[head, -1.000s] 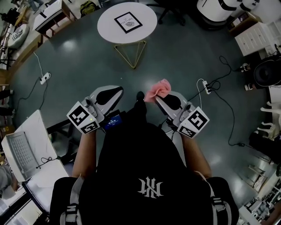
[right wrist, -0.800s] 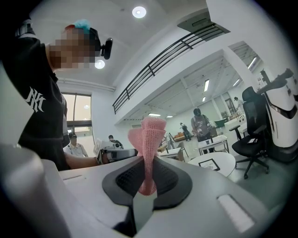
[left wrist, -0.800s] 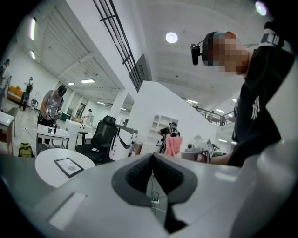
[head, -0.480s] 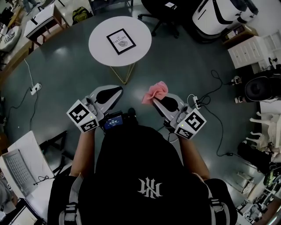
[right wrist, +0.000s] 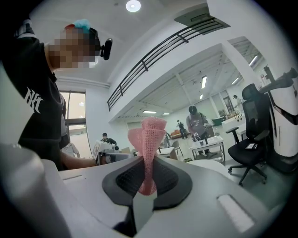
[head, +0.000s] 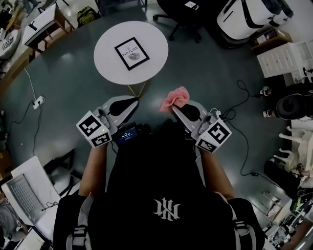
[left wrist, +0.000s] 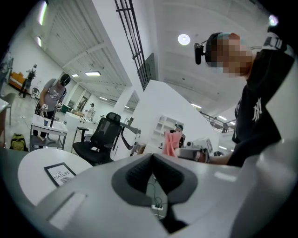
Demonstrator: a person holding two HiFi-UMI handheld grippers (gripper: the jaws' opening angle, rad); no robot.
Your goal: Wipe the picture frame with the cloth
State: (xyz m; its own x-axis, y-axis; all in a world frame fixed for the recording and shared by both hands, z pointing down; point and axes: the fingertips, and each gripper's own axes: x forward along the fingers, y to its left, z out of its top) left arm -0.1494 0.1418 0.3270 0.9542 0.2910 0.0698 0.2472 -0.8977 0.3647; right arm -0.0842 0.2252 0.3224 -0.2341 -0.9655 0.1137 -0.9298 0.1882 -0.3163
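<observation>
Table point(head: 108, 54) nearer, picture frame point(head: 132, 53) atop; right tool point(right wrist: 149, 163) grips cloth point(right wrist: 152, 137); left tool point(left wrist: 152, 159), own view: closed, empty.

Pink mesh-knit cloth point(right wrist: 150, 135) between the right gripper's point(head: 175, 108) black pads; ahead of it, a black-edged white picture frame point(head: 132, 53) on a white table point(head: 108, 58)

One round white desk point(head: 155, 52) stands in the upper middle of the head view, and on it lies one picture frame point(head: 132, 53). There is one pink cloth point(head: 175, 98) at centre. Two claws show below it: the left claw point(head: 131, 102) and the right claw point(head: 175, 109). One black office chair point(head: 182, 13) is at the top edge and one laptop point(head: 22, 191) at lower left. Two power strips lie on the floor: one power strip point(head: 37, 102) at the left and a second power strip point(head: 215, 114) right of centre.
</observation>
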